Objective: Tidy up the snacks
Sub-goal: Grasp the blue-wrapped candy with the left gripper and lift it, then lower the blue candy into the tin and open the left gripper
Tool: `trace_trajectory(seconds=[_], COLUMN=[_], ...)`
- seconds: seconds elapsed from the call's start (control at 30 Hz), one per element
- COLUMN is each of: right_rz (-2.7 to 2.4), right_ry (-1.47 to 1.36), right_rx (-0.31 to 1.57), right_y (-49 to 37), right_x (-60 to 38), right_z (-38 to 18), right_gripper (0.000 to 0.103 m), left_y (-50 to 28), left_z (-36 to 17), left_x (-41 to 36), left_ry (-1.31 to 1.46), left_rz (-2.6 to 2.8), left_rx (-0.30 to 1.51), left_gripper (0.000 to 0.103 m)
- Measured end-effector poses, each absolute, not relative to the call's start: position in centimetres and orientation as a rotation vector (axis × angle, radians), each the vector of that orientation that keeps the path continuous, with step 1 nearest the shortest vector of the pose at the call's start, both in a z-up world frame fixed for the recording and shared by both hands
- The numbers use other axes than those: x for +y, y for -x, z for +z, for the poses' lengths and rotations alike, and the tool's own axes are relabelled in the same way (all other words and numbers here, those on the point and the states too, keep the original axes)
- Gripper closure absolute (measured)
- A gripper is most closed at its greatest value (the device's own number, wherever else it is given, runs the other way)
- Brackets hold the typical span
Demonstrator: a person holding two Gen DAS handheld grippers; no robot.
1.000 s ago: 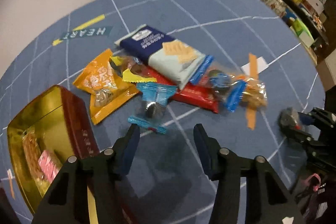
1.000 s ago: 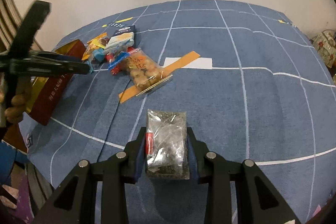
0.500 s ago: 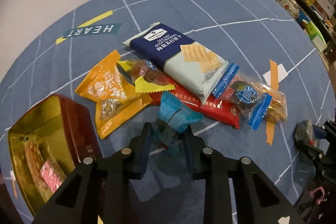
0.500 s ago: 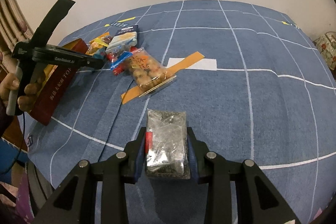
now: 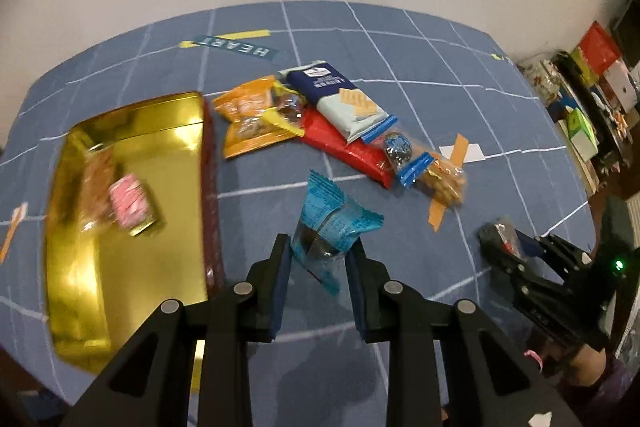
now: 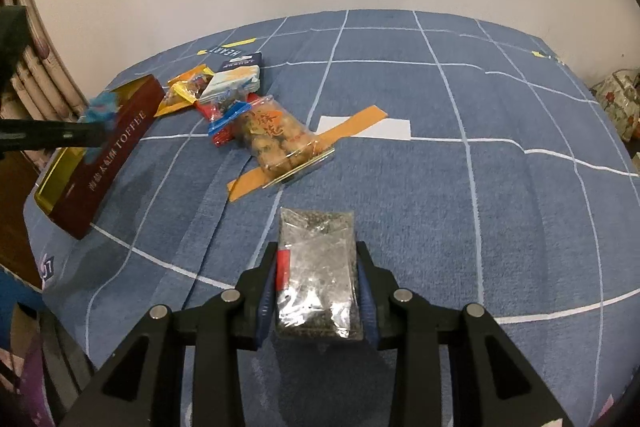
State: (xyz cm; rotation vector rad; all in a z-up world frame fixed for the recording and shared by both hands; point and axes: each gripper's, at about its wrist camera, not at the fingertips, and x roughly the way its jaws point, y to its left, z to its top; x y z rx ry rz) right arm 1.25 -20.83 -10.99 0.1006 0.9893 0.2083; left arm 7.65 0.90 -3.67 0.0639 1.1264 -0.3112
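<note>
Pinching a blue packet (image 5: 328, 227) between its fingers, the left gripper (image 5: 320, 259) holds it off the blue cloth (image 5: 400, 67), just right of the open gold tin (image 5: 132, 195). A pink sweet (image 5: 130, 202) and another wrapped piece, blurred, lie inside the tin. Beyond the packet sits the snack pile: an orange bag (image 5: 250, 123), a navy cracker pack (image 5: 340, 99), a red bar (image 5: 344, 147) and a clear bag of nuts (image 6: 274, 139) lying on orange tape (image 6: 304, 151). The right gripper (image 6: 318, 287) is clenched on a clear pack of dark bits (image 6: 316, 275), low over the cloth, well apart from the pile.
</note>
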Motion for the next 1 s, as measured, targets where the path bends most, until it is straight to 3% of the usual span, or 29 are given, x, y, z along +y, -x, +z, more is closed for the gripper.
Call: trace_trajectory(seconds=[0.47, 1.0], right_rz=[0.172, 0.166], right_ry=[-0.055, -0.050], right_rx=[0.946, 0.939], right_y=[-0.9, -0.7], right_x=[-20.2, -19.9], right_z=[-11.0, -11.1], right_gripper=[0.067, 0.067], left_y=[-1.7, -1.5], left_z=[-0.5, -0.3], left_x=[4.8, 10.8], left_ry=[-0.040, 0.007], left_rz=[-0.207, -0.074], left_rx=[1.019, 0.958], left_gripper=[0.079, 0.079])
